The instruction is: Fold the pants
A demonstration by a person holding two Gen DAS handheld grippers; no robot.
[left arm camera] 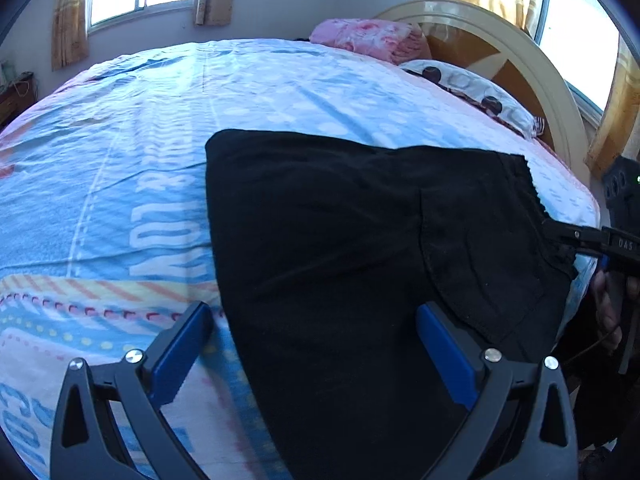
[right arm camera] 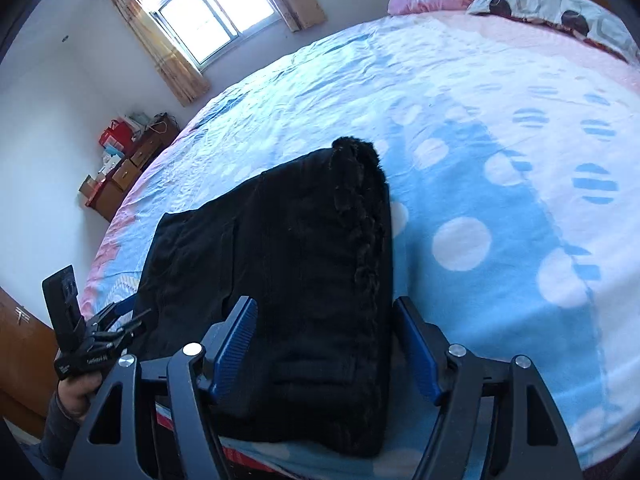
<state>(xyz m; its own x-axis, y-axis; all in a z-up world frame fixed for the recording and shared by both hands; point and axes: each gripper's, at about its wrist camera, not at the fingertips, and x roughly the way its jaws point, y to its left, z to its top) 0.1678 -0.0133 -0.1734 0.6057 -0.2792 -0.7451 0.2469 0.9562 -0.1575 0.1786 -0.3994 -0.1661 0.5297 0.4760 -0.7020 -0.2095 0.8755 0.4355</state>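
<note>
Folded black pants (left arm camera: 360, 240) lie on the blue patterned bedspread (left arm camera: 120, 184). My left gripper (left arm camera: 316, 340) hovers over their near edge with its jaws wide apart and nothing gripped. In the right wrist view it shows small at the lower left as the left gripper (right arm camera: 120, 324), beside the pants' far end. My right gripper (right arm camera: 326, 344) straddles the fuzzy waistband end of the pants (right arm camera: 312, 260). It stands open, and its right pad (right arm camera: 416, 348) is clear of the fabric. It also reaches in from the right edge as the right gripper (left arm camera: 564, 240) at the waistband.
A pink quilt (left arm camera: 368, 38) and a spotted pillow (left arm camera: 468, 88) lie by the wooden headboard (left arm camera: 520, 60). A cabinet with boxes (right arm camera: 120, 160) stands past the bed's far corner. A person's hand (right arm camera: 76, 392) holds the left gripper.
</note>
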